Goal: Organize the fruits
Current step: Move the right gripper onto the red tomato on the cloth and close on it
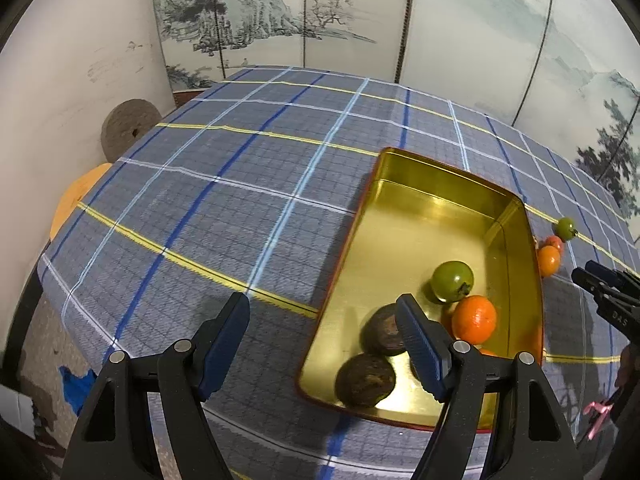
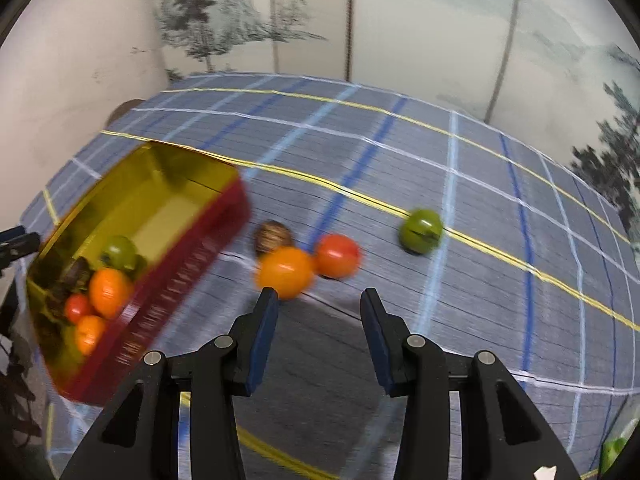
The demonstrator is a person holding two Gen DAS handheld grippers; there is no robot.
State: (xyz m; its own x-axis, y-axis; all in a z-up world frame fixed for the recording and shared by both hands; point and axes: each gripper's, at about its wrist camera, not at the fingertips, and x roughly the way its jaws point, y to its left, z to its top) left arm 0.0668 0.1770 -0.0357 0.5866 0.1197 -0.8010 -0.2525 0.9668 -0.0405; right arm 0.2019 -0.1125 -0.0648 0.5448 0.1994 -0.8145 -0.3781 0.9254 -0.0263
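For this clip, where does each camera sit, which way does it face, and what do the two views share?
Left wrist: sits on the left gripper, angled down over the gold-lined rectangular tin holding fruit; its own two open fingers show, and the right gripper enters at the right edge.
Right wrist: sits on the right gripper, angled down at loose fruit on the blue plaid tablecloth, led by a round orange fruit; its empty fingers show.
Shared: the tin, the tablecloth, the painted folding screen.
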